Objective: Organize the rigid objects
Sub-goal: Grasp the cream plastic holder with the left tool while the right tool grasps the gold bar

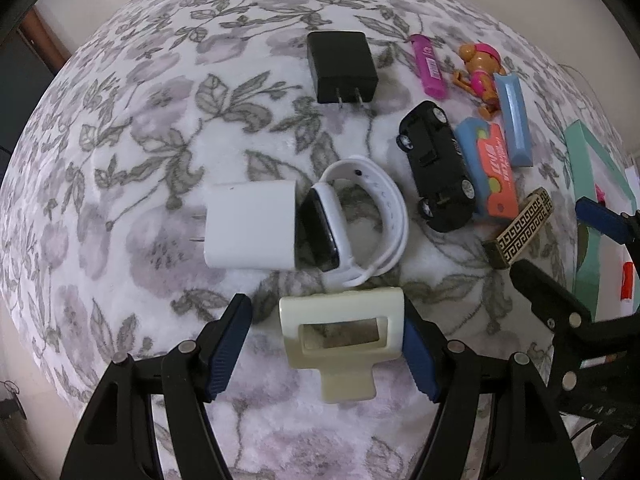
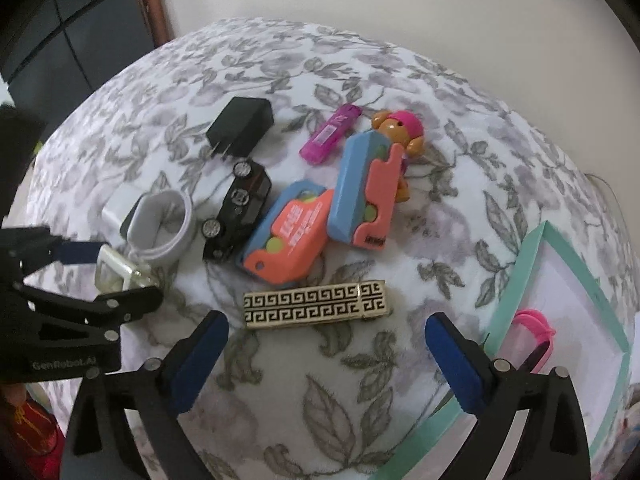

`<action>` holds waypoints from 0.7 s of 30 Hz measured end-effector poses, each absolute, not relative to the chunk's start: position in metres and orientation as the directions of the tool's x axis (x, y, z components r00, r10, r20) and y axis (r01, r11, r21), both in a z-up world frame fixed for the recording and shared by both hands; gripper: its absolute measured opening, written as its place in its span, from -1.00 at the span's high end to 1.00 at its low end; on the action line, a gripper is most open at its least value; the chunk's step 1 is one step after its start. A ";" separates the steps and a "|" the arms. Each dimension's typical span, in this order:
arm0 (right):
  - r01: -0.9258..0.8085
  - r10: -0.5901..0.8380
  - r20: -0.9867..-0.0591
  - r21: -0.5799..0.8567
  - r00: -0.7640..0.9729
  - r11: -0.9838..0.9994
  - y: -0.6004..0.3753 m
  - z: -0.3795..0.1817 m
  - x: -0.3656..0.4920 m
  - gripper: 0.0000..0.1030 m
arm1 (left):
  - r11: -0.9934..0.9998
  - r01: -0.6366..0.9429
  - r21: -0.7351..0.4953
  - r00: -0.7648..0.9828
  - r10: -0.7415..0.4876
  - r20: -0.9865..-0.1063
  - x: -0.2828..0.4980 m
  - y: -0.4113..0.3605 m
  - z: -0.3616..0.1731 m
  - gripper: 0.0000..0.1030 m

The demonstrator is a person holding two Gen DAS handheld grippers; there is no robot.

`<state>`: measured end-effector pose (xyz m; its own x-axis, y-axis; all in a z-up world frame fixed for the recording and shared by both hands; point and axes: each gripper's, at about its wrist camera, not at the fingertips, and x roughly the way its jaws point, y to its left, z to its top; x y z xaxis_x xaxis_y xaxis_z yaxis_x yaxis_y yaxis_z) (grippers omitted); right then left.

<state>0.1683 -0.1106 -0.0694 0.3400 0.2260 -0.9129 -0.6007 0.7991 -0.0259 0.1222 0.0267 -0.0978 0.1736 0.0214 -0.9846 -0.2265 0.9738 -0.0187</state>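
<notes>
Left claw (image 1: 326, 350) is standing released, its right pad touching the cream buckle (image 1: 339, 338), left pad apart. The buckle is lying on the floral worktop (image 1: 140, 160), just nearer the camera than the white watch (image 1: 352, 220). Right claw (image 2: 326, 358) is hanging released just short of the patterned gold bar (image 2: 316, 308), right of the watch.

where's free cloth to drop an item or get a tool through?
Bare cloth lies left of the white charger and black charger, and behind the black charger. Another patch sits between the gold-patterned lighter and the right tool. Crowded: toy car, orange-blue cases, pink lighter and dog figure cluster tightly; the teal tray borders the right.
</notes>
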 end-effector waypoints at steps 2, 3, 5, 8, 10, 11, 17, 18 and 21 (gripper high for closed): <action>-0.607 0.228 -0.915 -0.024 0.334 0.795 -0.108 -0.072 0.169 -0.96 | 0.973 -0.230 -0.021 0.174 0.020 -0.985 0.121 0.030 -0.099 -0.41; -0.613 0.220 -0.917 -0.034 0.334 0.789 -0.106 -0.074 0.169 -0.96 | 0.972 -0.233 -0.021 0.174 0.020 -0.985 0.120 0.032 -0.099 -0.41; -0.628 0.201 -0.920 -0.060 0.337 0.776 -0.103 -0.078 0.171 -0.96 | 0.971 -0.239 -0.021 0.176 0.022 -0.984 0.118 0.040 -0.097 -0.41; -0.640 0.199 -0.920 -0.068 0.337 0.766 -0.101 -0.083 0.172 -0.96 | 0.970 -0.242 -0.013 0.175 0.030 -0.984 0.118 0.044 -0.097 -0.41; -0.641 0.199 -0.921 -0.068 0.334 0.764 -0.100 -0.085 0.173 -0.96 | 0.971 -0.238 -0.008 0.172 0.034 -0.985 0.118 0.045 -0.098 -0.41; -0.647 0.196 -0.923 -0.071 0.332 0.759 -0.098 -0.086 0.172 -0.96 | 0.971 -0.238 -0.007 0.171 0.034 -0.985 0.118 0.047 -0.098 -0.41; -0.652 0.188 -0.920 -0.088 0.343 0.753 -0.092 -0.092 0.175 -0.96 | 0.971 -0.239 -0.009 0.172 0.033 -0.985 0.127 0.042 -0.101 -0.41; -0.651 0.188 -0.921 -0.087 0.342 0.754 -0.092 -0.092 0.175 -0.96 | 0.971 -0.238 -0.007 0.172 0.035 -0.984 0.127 0.042 -0.101 -0.41; -0.653 0.188 -0.917 -0.096 0.351 0.751 -0.090 -0.092 0.175 -0.94 | 0.973 -0.232 0.003 0.170 0.043 -0.984 0.131 0.037 -0.103 -0.41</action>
<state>0.1748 -0.0896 -0.0921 0.3508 0.1877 -0.9175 -0.6529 0.7514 -0.0959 0.1310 0.0371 -0.1035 0.1702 0.0434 -0.9844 -0.2324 0.9726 0.0027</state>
